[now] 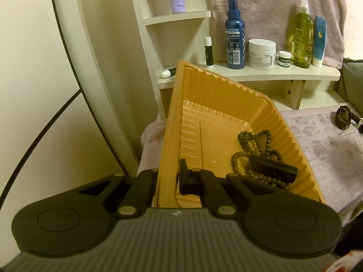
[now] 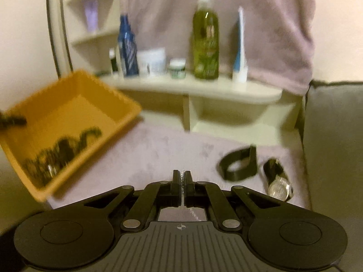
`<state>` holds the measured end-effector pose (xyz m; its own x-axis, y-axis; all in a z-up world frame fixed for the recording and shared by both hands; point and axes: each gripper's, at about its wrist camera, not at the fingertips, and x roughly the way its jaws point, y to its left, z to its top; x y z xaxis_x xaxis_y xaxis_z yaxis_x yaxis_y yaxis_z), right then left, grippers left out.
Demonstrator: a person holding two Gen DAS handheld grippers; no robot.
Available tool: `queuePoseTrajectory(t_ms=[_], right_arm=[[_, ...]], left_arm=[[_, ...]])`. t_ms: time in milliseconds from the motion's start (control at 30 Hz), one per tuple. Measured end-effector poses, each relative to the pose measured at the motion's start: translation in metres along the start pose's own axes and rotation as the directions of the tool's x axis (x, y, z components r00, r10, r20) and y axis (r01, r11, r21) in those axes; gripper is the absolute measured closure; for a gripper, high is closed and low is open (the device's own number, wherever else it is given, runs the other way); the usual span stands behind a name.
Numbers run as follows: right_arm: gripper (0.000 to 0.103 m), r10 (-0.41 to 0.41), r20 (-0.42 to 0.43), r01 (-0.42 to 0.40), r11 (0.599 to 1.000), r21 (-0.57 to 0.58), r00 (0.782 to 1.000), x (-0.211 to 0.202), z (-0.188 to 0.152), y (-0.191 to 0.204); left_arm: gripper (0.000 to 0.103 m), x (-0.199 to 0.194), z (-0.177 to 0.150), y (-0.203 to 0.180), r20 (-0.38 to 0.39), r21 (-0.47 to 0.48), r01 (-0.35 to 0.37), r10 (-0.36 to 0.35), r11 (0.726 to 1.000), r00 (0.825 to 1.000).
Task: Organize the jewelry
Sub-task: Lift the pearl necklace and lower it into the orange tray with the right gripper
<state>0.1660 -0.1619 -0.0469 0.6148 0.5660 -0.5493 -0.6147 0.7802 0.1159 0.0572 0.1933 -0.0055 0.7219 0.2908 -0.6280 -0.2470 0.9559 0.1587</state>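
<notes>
My left gripper (image 1: 169,176) is shut on the near wall of an orange plastic tray (image 1: 204,90), holding it tilted above the pink cloth. Inside lie a brown bead necklace (image 1: 254,145) and a black box-like piece (image 1: 272,170). The tray also shows in the right wrist view (image 2: 74,97), blurred. My right gripper (image 2: 182,176) is shut on a thin silver chain (image 2: 182,179) that hangs between its fingers. A black band (image 2: 238,165) and a silver wristwatch (image 2: 279,187) lie on the cloth to its right.
A cream shelf (image 1: 249,73) behind holds bottles, jars and tubes. A pink towel (image 2: 272,34) hangs over it. A grey cushion (image 2: 335,147) stands at the right. A round mirror edge (image 1: 68,68) is at the left.
</notes>
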Motion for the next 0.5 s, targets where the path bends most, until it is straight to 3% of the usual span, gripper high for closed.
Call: queuePoseTrajectory(t_ms=[500], right_arm=[[0.101,0.078,0.179,-0.085,0.996,0.029,0.981,-0.043,0.071,0.015]], left_arm=[[0.100,0.001,0.003,-0.001,0.005,0.005,0.005,-0.005,1.000,1.000]])
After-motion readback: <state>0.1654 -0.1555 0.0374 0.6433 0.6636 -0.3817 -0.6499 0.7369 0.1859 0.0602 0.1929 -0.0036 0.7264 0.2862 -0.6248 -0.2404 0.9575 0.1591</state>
